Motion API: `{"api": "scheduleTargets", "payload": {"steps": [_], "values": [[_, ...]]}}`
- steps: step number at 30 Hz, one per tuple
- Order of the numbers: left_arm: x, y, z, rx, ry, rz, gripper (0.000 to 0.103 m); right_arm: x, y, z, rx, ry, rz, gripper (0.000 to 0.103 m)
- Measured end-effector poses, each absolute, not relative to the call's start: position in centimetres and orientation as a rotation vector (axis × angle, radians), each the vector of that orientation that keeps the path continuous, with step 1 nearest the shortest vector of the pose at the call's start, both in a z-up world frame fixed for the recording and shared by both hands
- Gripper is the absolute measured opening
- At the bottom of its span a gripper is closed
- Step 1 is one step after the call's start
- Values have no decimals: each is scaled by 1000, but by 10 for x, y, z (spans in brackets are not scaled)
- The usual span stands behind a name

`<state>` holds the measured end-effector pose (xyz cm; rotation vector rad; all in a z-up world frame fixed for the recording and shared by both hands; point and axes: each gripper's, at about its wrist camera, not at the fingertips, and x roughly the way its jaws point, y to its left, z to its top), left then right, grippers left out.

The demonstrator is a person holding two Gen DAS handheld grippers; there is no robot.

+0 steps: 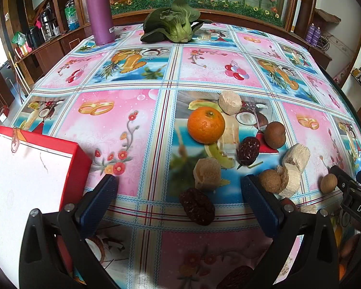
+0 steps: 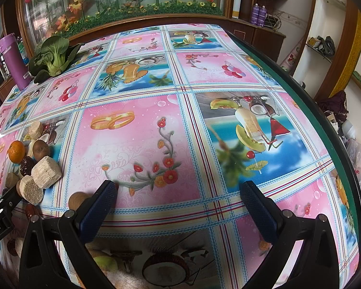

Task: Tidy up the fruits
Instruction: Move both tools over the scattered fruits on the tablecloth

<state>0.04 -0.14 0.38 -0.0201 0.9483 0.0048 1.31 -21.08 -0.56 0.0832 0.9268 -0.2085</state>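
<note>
**Fruits loose on the patterned cloth, both grippers spread wide and empty**

Fruits lie in a loose cluster around the orange (image 1: 206,125), which serves as the landmark. The left gripper (image 1: 178,195) hangs just nearer the camera than that cluster, its 2 blue-padded fingers (image 1: 97,201) spread wide with nothing between them but cloth and a dark red date (image 1: 196,206) lying on it. A pale sugarcane chunk (image 1: 208,174) sits between this date and the orange. A second date (image 1: 248,151) lies right of the orange, with a brown longan (image 1: 274,134) just beyond it. Another cane chunk (image 1: 230,102) rests behind the orange. A red-rimmed box (image 1: 78,159) stands well left of the orange. Far behind it are a bok choy (image 1: 175,25) and a purple bottle (image 1: 99,12).

The right gripper (image 2: 178,193) is well right of the orange (image 2: 16,151), equally wide open and empty over the tablecloth (image 2: 142,144); a longan (image 2: 78,200) sits just beside its left finger.
</note>
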Motion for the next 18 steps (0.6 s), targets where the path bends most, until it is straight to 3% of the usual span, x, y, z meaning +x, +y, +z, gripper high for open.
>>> {"api": "scheduleTargets", "payload": {"steps": [7, 18], "values": [[-4, -1, 3, -3, 948, 4, 103, 13, -208, -2, 70, 941, -189, 102], [-73, 16, 67, 77, 751, 28, 103, -72, -185, 68, -42, 701, -51, 102]]}}
